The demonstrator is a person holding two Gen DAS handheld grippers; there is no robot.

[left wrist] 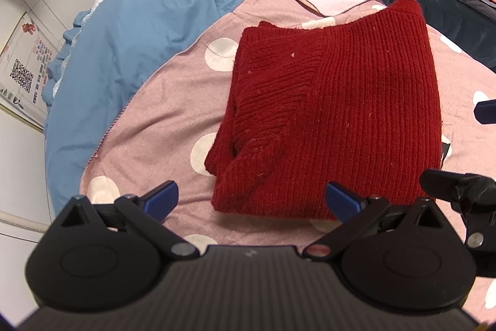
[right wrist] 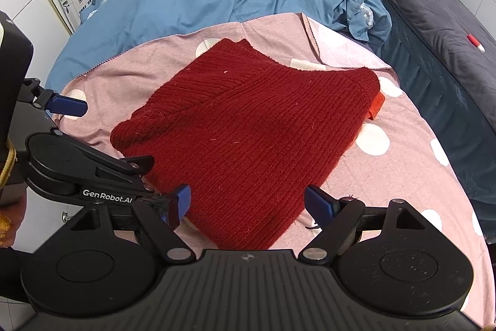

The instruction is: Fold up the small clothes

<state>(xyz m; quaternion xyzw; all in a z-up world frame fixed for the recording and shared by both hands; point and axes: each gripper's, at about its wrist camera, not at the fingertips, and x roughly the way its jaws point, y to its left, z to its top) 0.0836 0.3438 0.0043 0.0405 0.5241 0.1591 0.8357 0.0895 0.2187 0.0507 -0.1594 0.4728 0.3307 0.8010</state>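
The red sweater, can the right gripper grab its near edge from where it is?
Probably yes: the right gripper is open, the red sweater lies just ahead, its near edge between the fingers, nothing between.

"GenRobot.AI" on left claw (right wrist: 130, 151) arm.

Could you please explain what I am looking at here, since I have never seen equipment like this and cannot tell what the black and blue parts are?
No robot here: a person holds a two-finger gripper in each hand, with a fisheye camera on each looking forward along its blue fingers. One picture is the left gripper view, the other the right gripper view. Both stand open and hold nothing. Before them a folded red knit sweater lies on a pink sheet with white dots, with a rumpled blue cover behind. In the right view, the left gripper also shows at the left edge.
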